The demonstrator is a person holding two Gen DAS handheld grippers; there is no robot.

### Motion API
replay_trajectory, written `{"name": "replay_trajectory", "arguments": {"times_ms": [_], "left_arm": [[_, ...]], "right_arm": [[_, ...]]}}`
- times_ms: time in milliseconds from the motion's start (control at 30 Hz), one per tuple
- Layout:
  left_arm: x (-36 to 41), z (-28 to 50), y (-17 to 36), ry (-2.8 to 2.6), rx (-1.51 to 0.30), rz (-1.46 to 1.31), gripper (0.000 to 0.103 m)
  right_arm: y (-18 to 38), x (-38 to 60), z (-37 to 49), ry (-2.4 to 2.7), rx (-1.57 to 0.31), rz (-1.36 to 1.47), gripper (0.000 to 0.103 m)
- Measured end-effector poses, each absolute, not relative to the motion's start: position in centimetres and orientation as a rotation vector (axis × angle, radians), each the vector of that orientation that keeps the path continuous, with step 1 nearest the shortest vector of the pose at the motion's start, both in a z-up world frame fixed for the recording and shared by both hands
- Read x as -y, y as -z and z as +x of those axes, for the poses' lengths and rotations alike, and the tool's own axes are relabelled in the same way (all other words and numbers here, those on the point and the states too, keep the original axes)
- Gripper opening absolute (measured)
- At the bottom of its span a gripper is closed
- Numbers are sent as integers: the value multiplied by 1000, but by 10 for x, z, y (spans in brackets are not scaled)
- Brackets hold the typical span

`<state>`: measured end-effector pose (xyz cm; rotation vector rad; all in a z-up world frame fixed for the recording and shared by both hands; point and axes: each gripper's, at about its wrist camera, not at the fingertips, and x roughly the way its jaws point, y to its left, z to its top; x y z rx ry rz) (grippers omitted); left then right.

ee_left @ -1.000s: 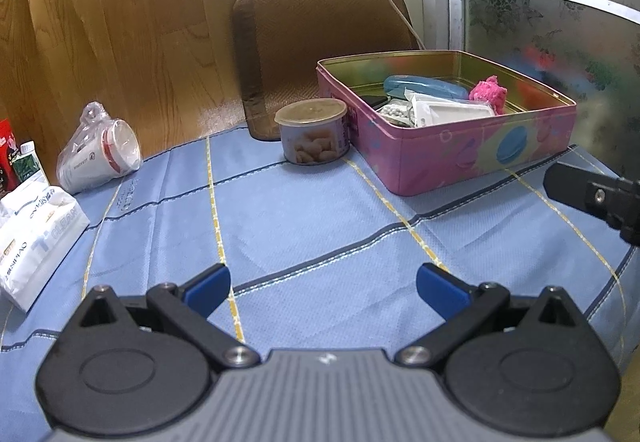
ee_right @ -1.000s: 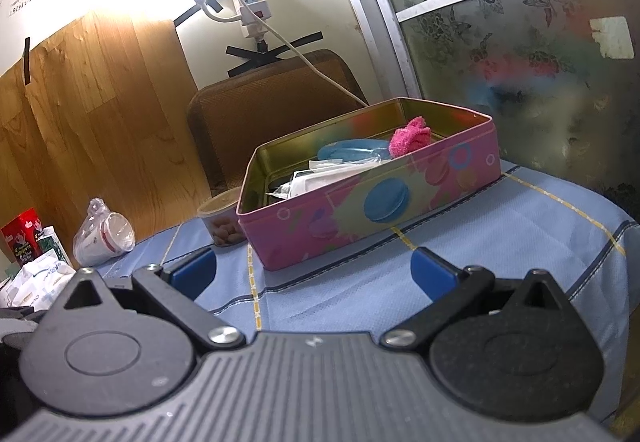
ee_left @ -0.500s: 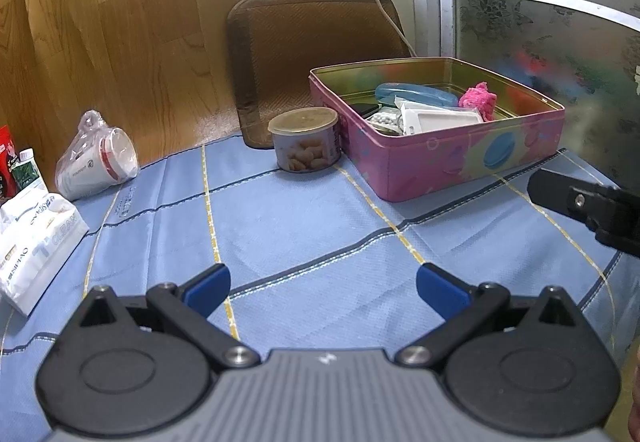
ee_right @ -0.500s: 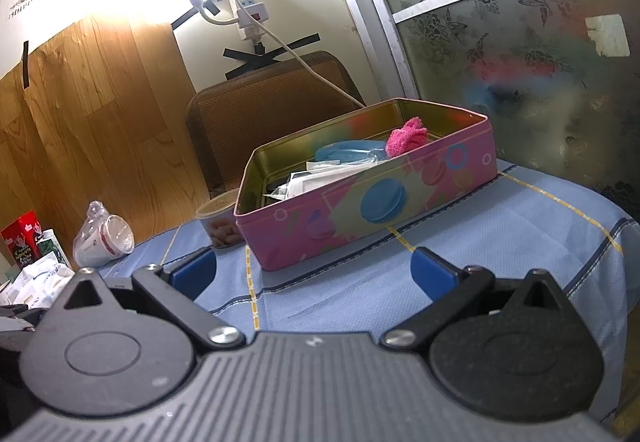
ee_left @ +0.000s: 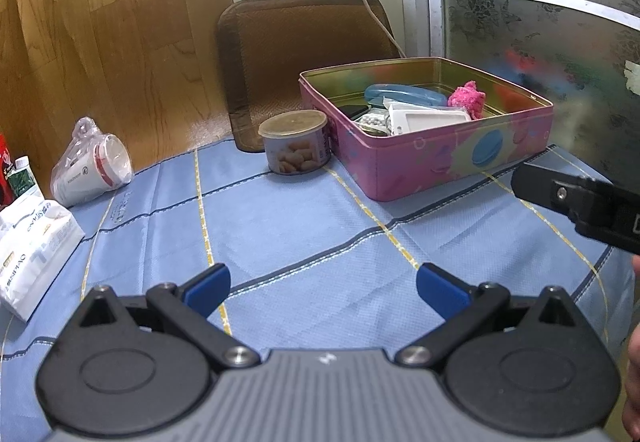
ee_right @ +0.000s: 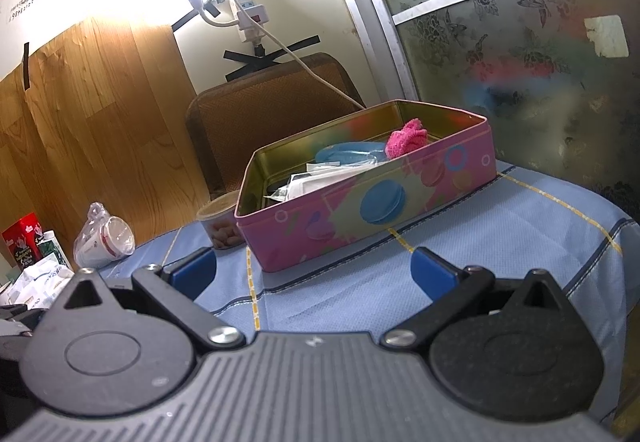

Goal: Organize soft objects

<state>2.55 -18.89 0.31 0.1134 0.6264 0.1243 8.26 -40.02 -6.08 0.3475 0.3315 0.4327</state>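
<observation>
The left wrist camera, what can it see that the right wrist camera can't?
Only the left wrist view shows the whole round snack can with its lid, and the right gripper's black body at the edge. Only the right wrist view shows the red box and the white power strip on the wall. Both show the pink tin holding the pink fluffy cloth, the bagged cups, and open, empty grippers: left gripper, right gripper.

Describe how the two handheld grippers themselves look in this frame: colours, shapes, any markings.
Both match. The left gripper and right gripper each have a ribbed grey body bearing a small white logo, two round matte-black housings with triangular cut-outs, black linkage arms on silver pivot screws, and blue finger pads. No cables or sleeves show. The left view's right edge shows a sliver of skin.
</observation>
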Motion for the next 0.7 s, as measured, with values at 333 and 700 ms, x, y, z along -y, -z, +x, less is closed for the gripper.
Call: {"name": "replay_trajectory", "arguments": {"times_ms": [333, 700], "left_arm": [[189, 26, -4, -126, -628, 112, 103], [190, 25, -3, -122, -625, 114, 103]], "right_arm": [[61, 400, 83, -434, -336, 346, 103], [61, 400, 83, -435, -335, 346, 103]]}}
